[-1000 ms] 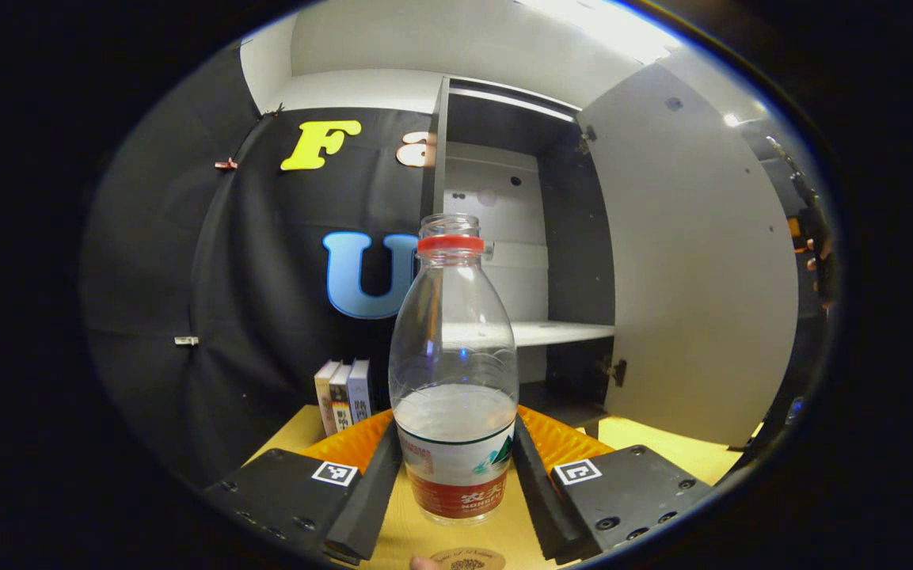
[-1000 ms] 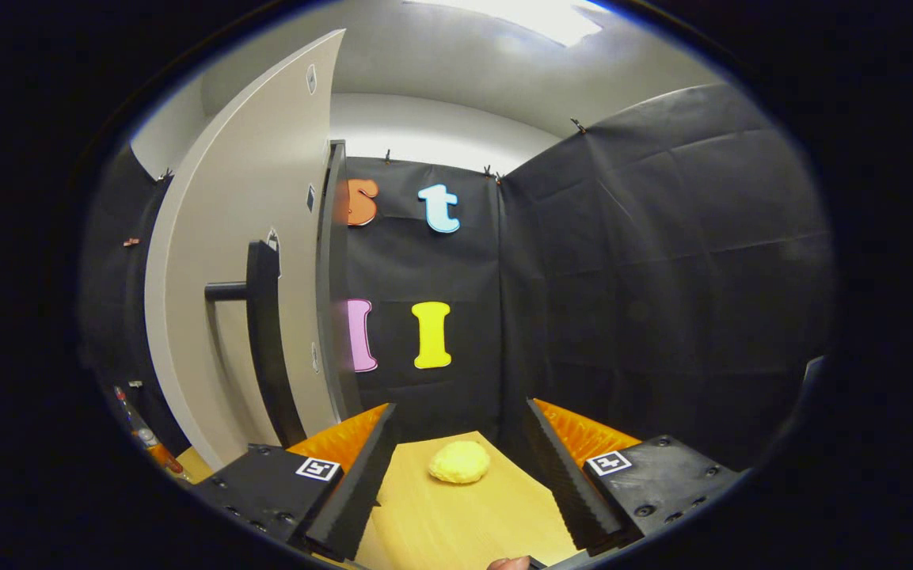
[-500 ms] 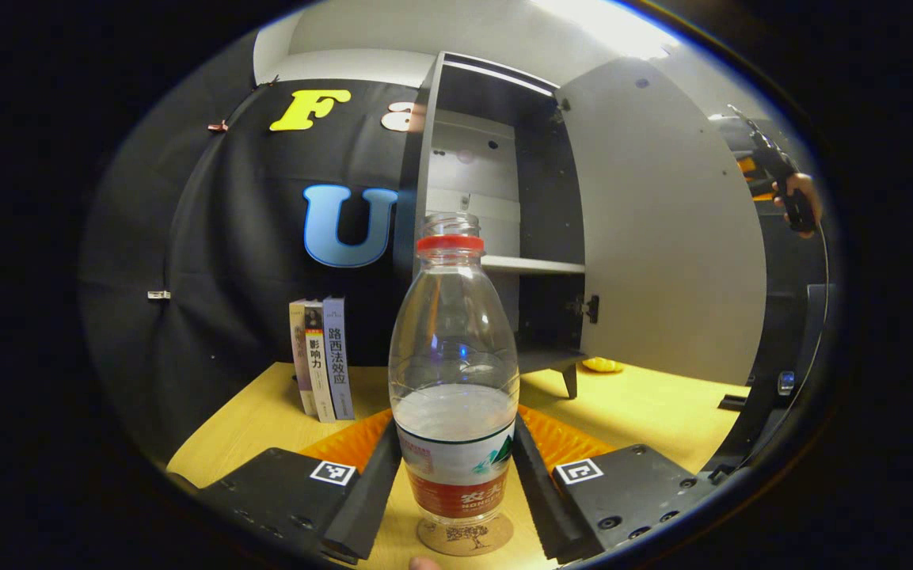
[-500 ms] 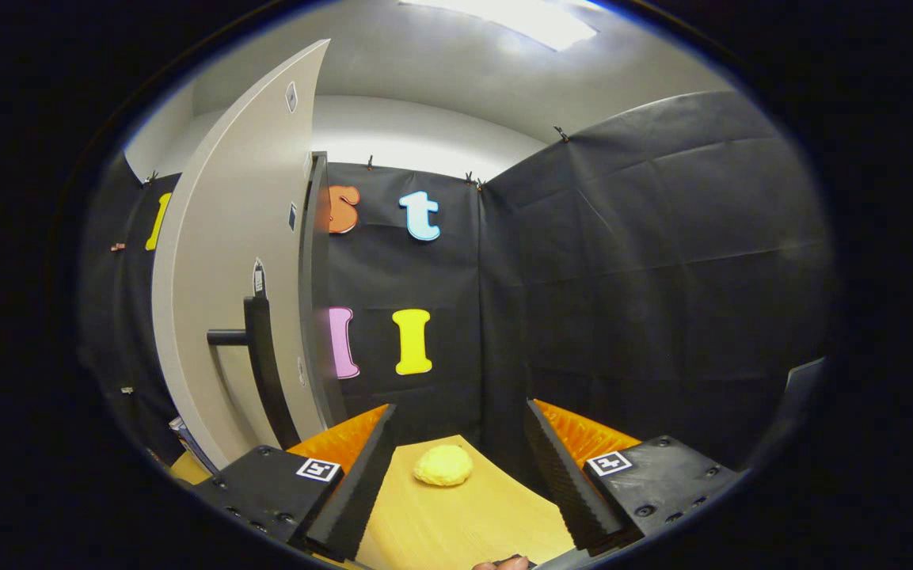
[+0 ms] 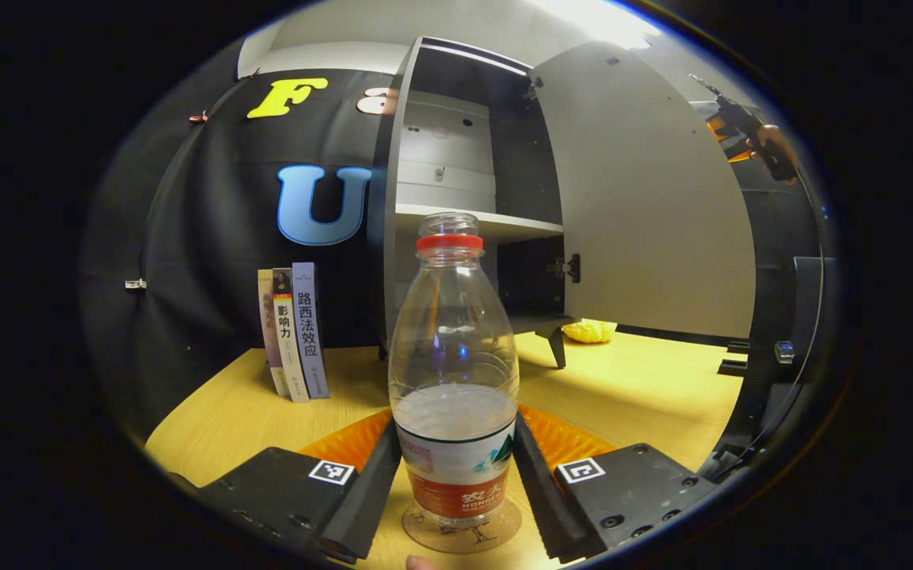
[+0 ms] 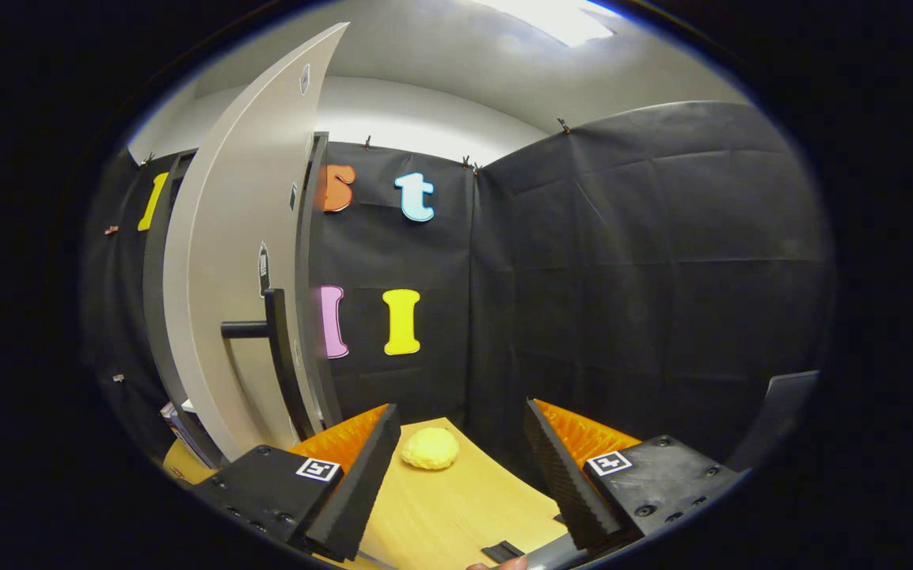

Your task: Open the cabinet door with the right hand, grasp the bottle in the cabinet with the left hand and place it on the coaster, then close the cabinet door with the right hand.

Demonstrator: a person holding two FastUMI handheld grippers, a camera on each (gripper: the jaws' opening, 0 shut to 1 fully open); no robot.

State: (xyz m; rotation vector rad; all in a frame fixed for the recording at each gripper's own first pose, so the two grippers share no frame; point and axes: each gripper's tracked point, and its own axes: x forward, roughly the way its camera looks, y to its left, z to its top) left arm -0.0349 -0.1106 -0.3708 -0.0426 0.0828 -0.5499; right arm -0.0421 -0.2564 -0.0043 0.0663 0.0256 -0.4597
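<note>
- Yellow wooden table [image 5: 646, 396] underlies everything.
- Left gripper [image 5: 456, 475]: both fingers pressed on the bottle [image 5: 454, 380] — upright, its base on the coaster [image 5: 460, 529].
- Right gripper [image 6: 460, 467]: jaws apart, holding nothing, near the door handle [image 6: 278, 356].
- Cabinet door [image 5: 646, 198] stands open; books [image 5: 294, 328] left of the cabinet.

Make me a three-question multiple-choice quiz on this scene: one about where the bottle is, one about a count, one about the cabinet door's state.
1. Where is the water bottle?
A. on the cabinet shelf
B. over the coaster, between the left tool's fingers
C. lying beside the books

2. How many books stand by the wall?
A. one
B. three
C. five

3. The cabinet door is:
A. open
B. shut
C. removed

Answers: B, the left tool grips it above the coaster; B, three upright spines; A, it swings out, showing the shelf.
</note>
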